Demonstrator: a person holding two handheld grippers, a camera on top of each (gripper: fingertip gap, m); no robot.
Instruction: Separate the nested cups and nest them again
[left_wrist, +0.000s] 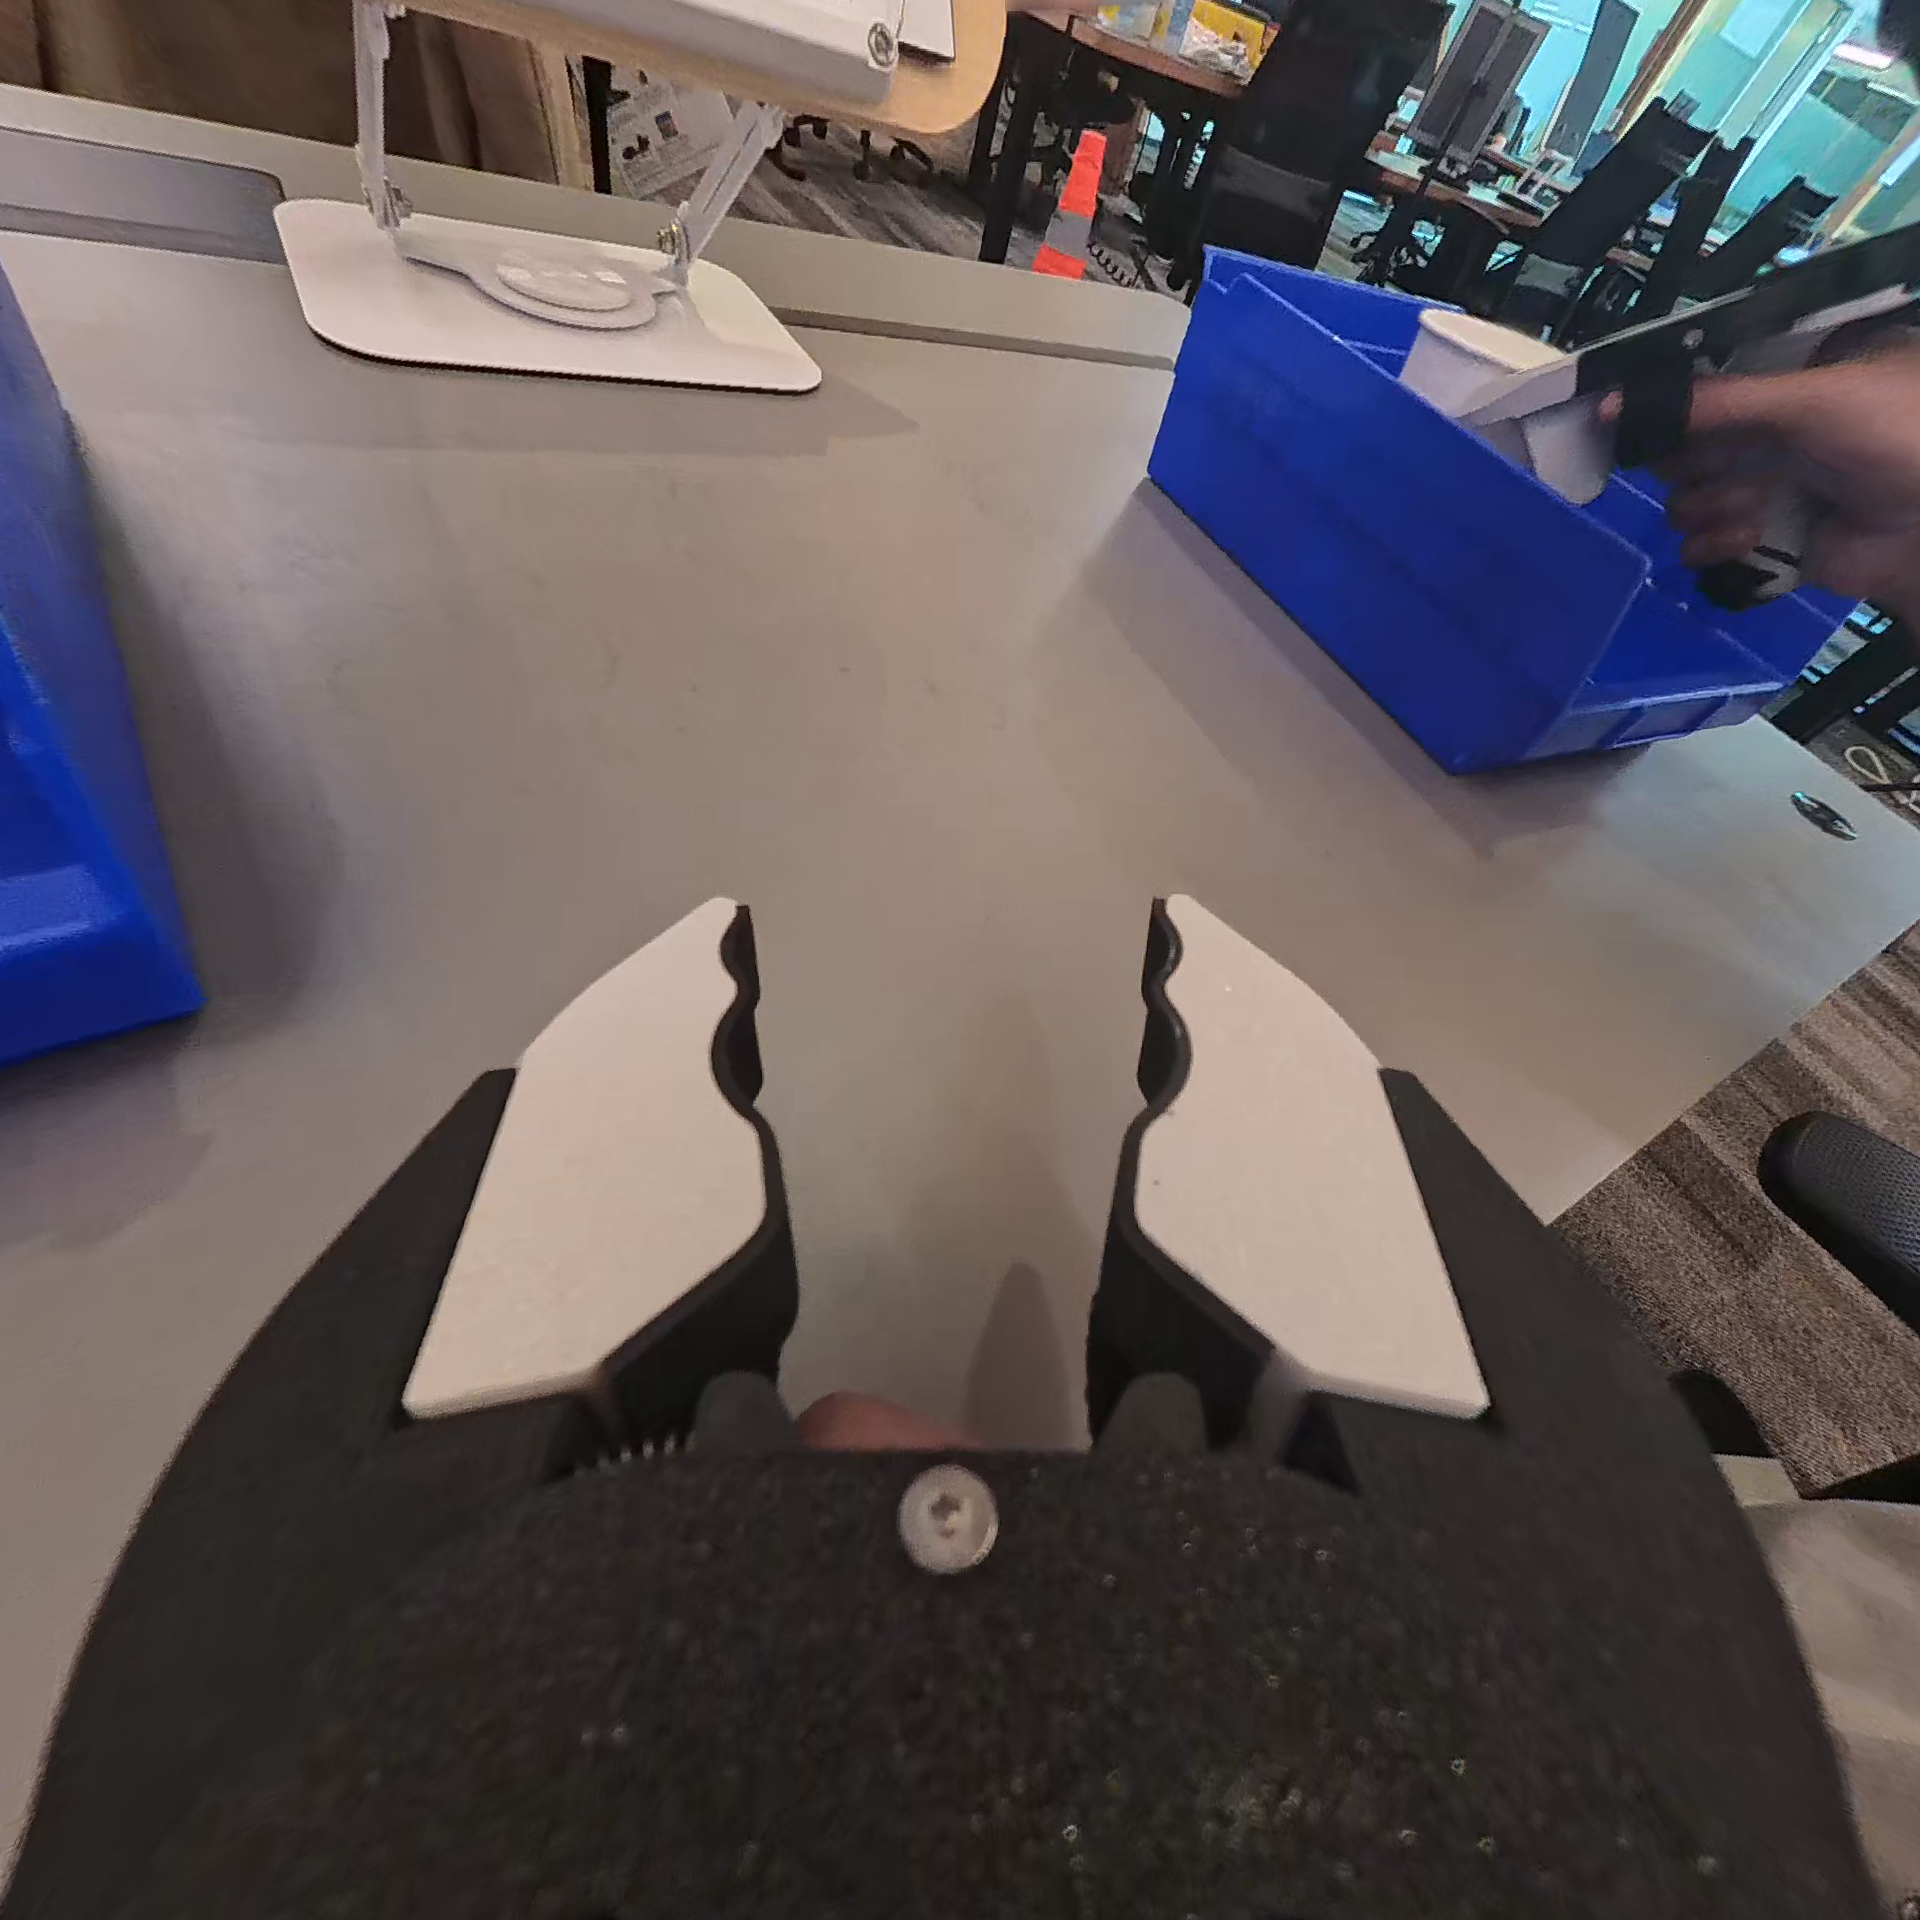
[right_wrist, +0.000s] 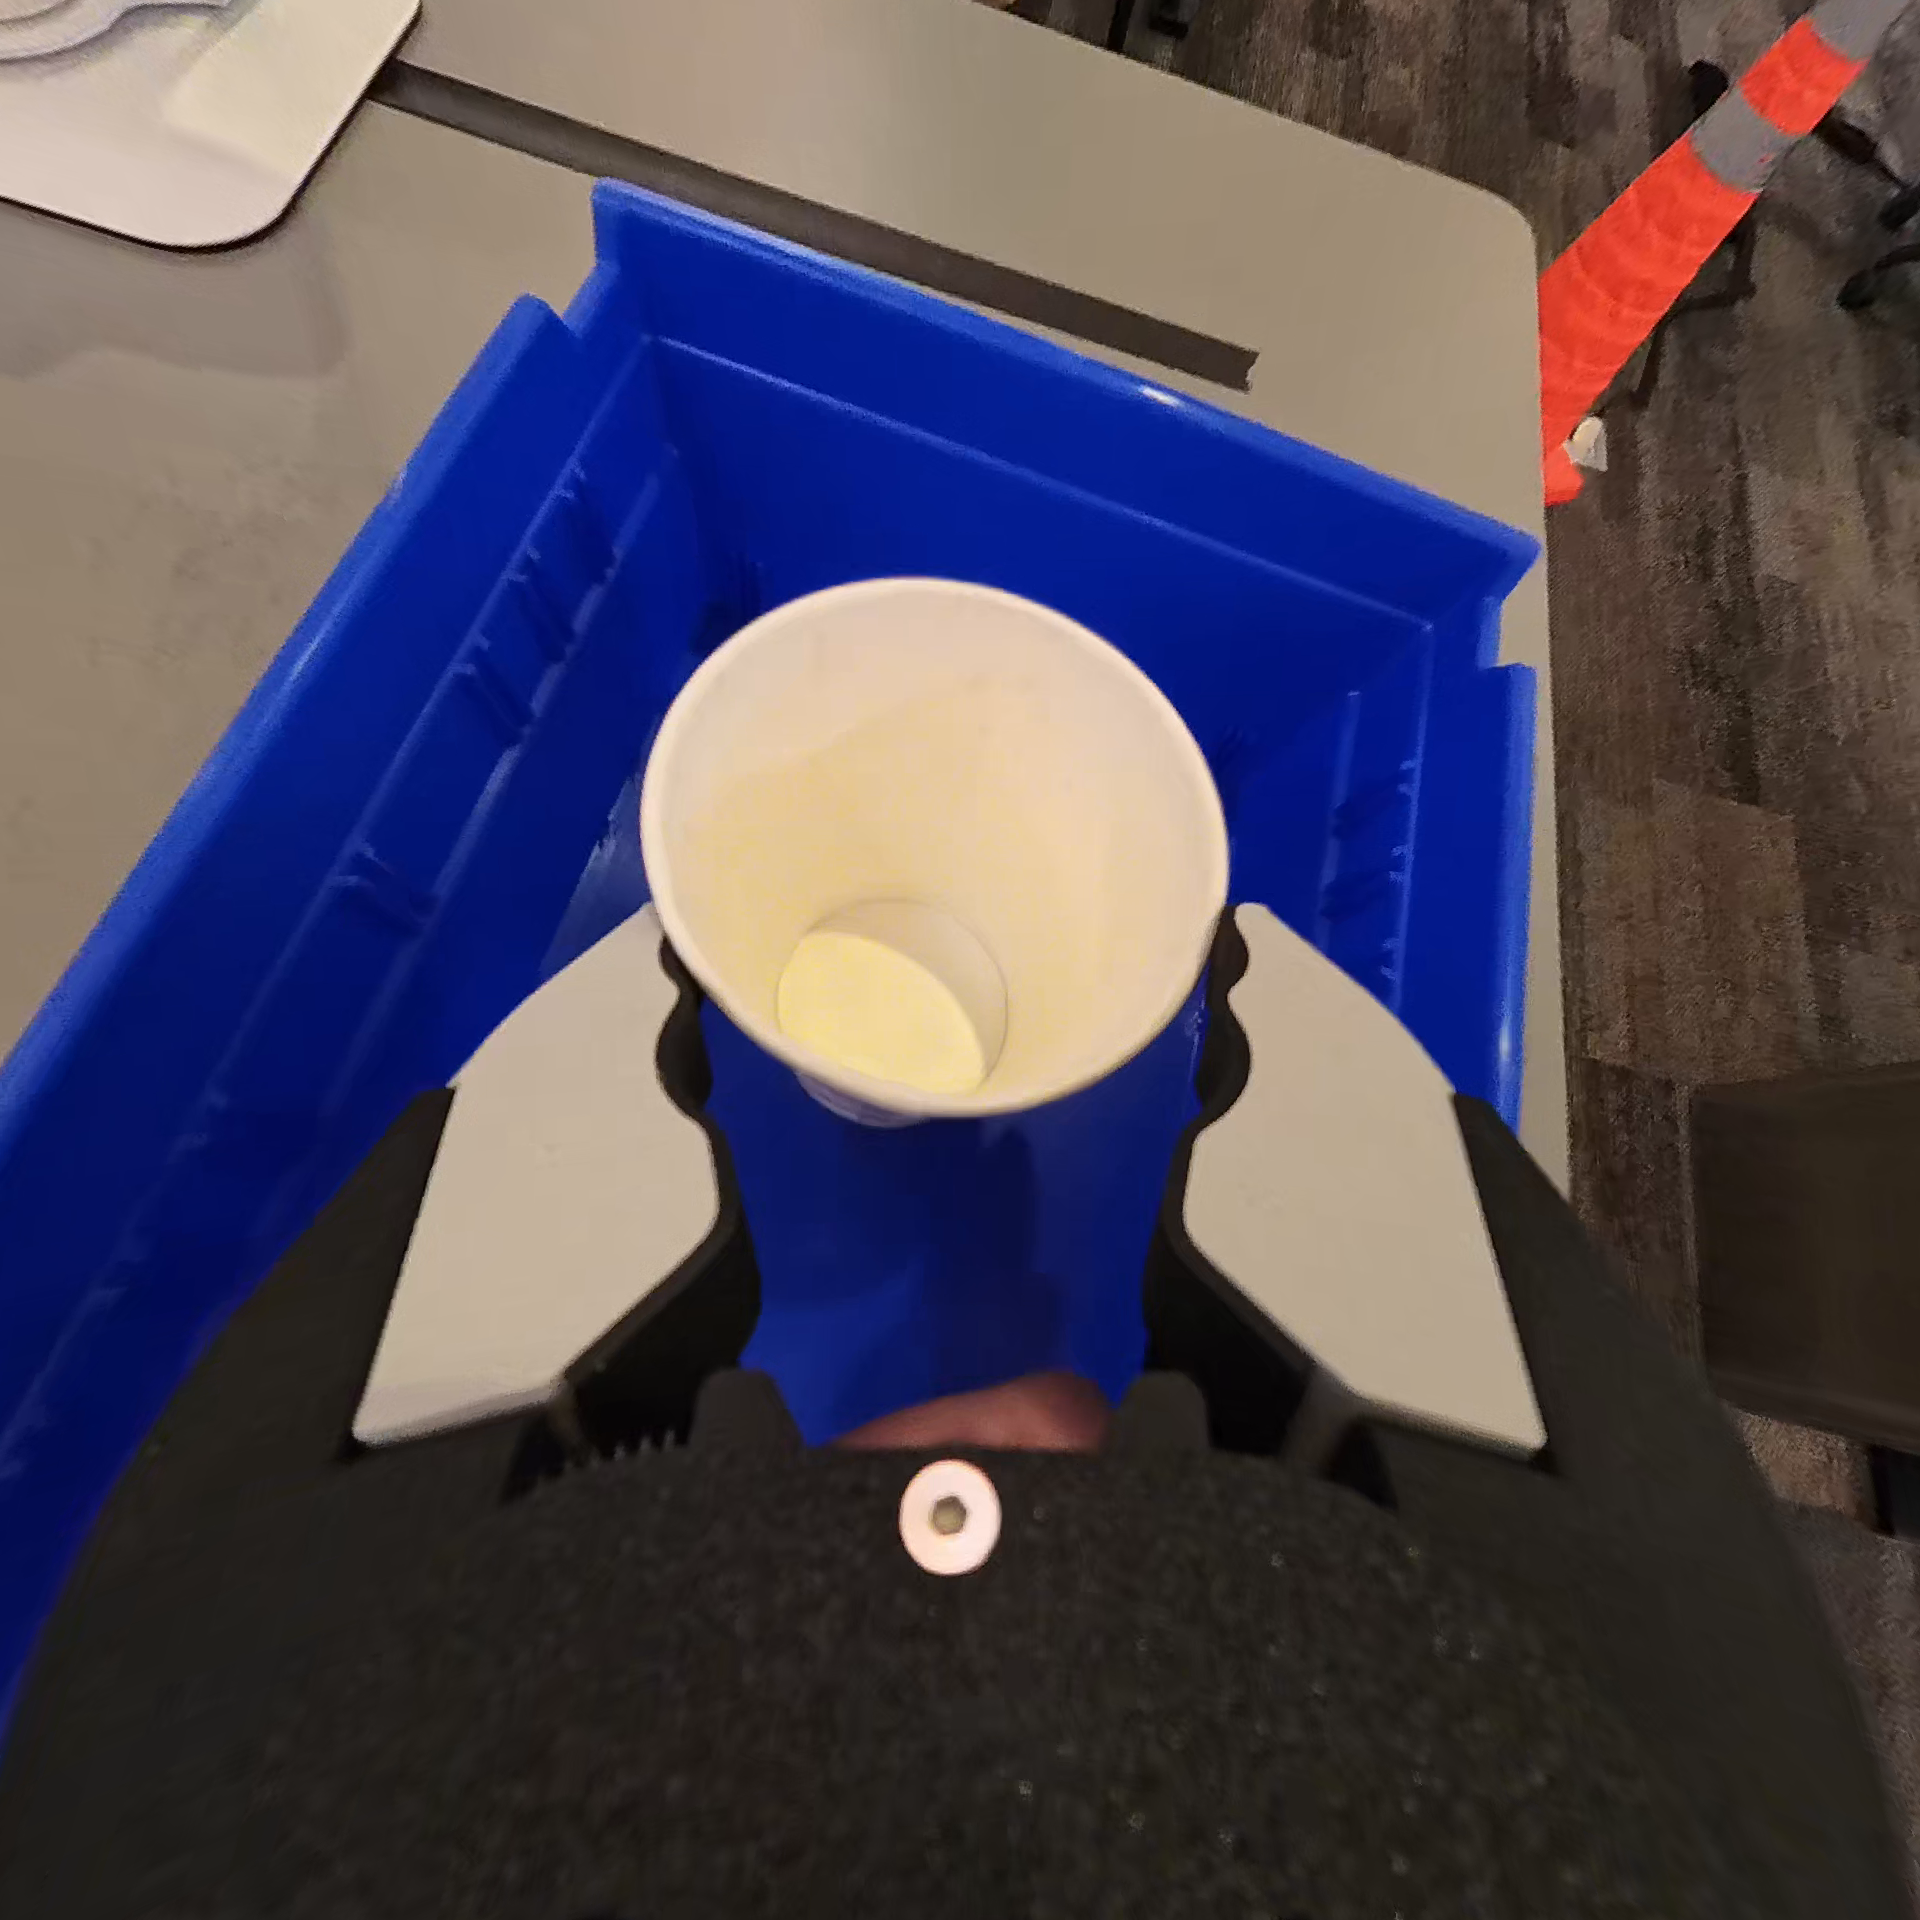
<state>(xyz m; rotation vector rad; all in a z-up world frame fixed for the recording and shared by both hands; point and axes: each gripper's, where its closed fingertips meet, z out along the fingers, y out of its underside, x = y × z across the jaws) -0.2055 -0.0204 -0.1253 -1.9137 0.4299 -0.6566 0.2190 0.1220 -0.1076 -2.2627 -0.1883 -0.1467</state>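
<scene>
Left gripper (left_wrist: 951, 914) was hovering over the bare middle of the grey table (left_wrist: 623, 675), jaws spread fairly wide w/ nothing between them, just tabletop showing thru the gap. Its white finger plates sat pretty level, pointing toward the far edge of the desk.

Right gripper (right_wrist: 945, 920) was over the blue bin (right_wrist: 312, 779) on the right side of the table. The white paper cup (right_wrist: 935, 831) sat inside that bin, mouth up and facing the cam, so you could look straight down to the bottom disc. The rim was wider than the gap at the fingertips (right_wrist: 1262, 930), which sat right at the cup's sides just under the rim. Honestly couldn't tell if they were actually squeezing it or just framing it; the contact spots were hidden behind the rim. Also couldn't tell if it was one cup or a nested stack from that angle, tho there was a ring-like step near the bottom.

From the left wrist cam you could see the same bin (left_wrist: 1403, 561) near the table's right edge, w/ the cup (left_wrist: 1455, 348) poking above the wall and the other gripper reaching in from the right, a person's hand (left_wrist: 1808, 488) on it.

Other stuff: white stand (left_wrist: 540, 312) on a flat base at the far side, another blue bin (left_wrist: 73, 831) at the left edge, and an orange cone (left_wrist: 1075, 208) on the floor beyond the table.
</scene>
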